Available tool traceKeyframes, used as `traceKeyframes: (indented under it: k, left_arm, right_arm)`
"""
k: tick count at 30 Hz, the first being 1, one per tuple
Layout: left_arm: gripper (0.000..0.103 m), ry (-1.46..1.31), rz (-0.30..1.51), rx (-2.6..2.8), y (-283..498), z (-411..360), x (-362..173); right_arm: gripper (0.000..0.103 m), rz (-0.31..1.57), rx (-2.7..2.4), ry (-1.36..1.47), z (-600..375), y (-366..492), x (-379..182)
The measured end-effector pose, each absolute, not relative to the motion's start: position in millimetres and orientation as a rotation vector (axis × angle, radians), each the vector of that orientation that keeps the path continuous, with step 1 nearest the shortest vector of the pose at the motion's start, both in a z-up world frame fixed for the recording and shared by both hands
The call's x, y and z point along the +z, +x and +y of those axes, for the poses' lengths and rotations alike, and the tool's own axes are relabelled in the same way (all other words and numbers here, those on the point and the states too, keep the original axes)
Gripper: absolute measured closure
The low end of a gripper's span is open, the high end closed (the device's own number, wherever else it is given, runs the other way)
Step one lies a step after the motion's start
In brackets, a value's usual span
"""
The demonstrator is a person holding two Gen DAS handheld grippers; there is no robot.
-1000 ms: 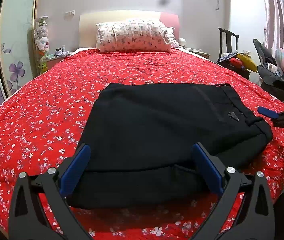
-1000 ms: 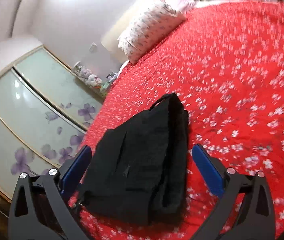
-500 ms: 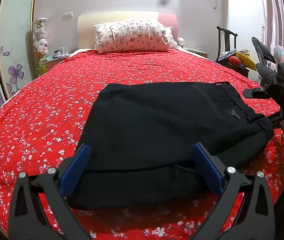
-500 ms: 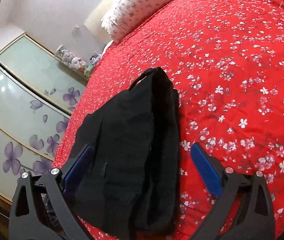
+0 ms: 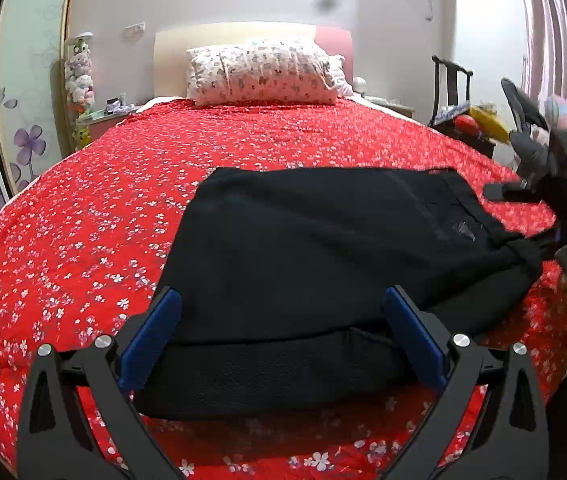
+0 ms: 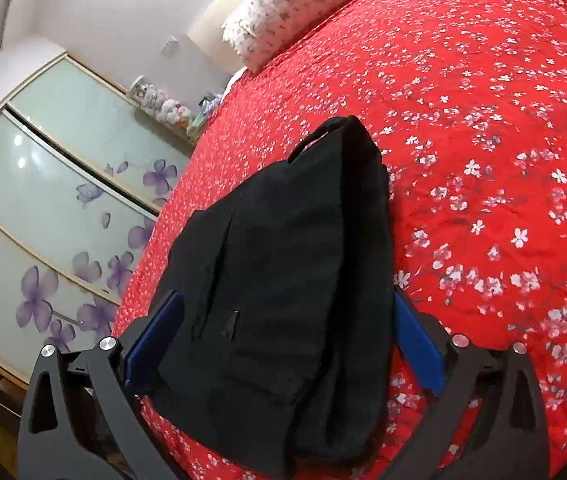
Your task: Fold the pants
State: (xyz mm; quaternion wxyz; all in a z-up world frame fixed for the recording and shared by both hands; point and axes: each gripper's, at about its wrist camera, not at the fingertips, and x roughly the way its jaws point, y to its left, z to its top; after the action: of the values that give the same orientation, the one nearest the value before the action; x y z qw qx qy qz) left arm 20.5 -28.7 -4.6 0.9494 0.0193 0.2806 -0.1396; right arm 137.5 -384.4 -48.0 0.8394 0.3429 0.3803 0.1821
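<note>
Pants (image 5: 323, 264) folded black, lying on red bedspread (image 5: 83, 240) near its front edge. Left gripper (image 5: 281, 334) spread wide at the near fold, released; right gripper (image 6: 283, 340) likewise gaping, straddling the waistband end.

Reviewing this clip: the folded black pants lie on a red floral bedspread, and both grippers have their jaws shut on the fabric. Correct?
Not quite. The pants do lie folded on the red floral bedspread, but both wrist views show the left gripper and right gripper with jaws open, straddling the fabric rather than clamping it.
</note>
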Motion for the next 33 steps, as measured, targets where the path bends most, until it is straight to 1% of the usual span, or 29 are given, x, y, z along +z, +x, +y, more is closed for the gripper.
traceKeyframes:
  k: [4,8,13,17,21,24,27,30,32,33]
  left_arm:
    - [0.002,-0.020,0.489,-0.255,11,-10,8]
    - [0.002,-0.080,0.429,-0.191,6,12,19]
    - [0.002,-0.174,0.470,-0.126,15,39,18]
    - [0.002,-0.200,0.491,-0.104,17,49,16]
    - [0.002,-0.189,0.503,-0.093,19,50,14]
    - [0.002,-0.185,0.519,-0.094,19,50,12]
    - [0.002,-0.185,0.526,-0.090,20,50,11]
    - [0.002,-0.205,0.534,-0.091,23,53,11]
    - [0.002,-0.217,0.542,-0.087,24,55,10]
    - [0.002,-0.222,0.546,-0.087,26,56,9]
  right_arm:
    - [0.001,0.828,0.390,0.708,-380,141,-47]
    - [0.001,0.824,0.408,0.685,-372,133,-33]
    - [0.001,0.791,0.463,0.672,-365,122,-17]
    - [0.001,0.866,0.383,0.701,-369,133,-30]
    - [0.001,0.935,0.338,0.667,-364,141,-42]
    - [0.001,0.927,0.381,0.665,-362,140,-42]
    - [0.001,0.868,0.466,0.675,-359,132,-30]
    - [0.001,0.802,0.546,0.752,-368,130,-24]
    - [0.001,0.836,0.519,0.797,-375,138,-34]
    - [0.004,0.850,0.506,0.806,-376,142,-38]
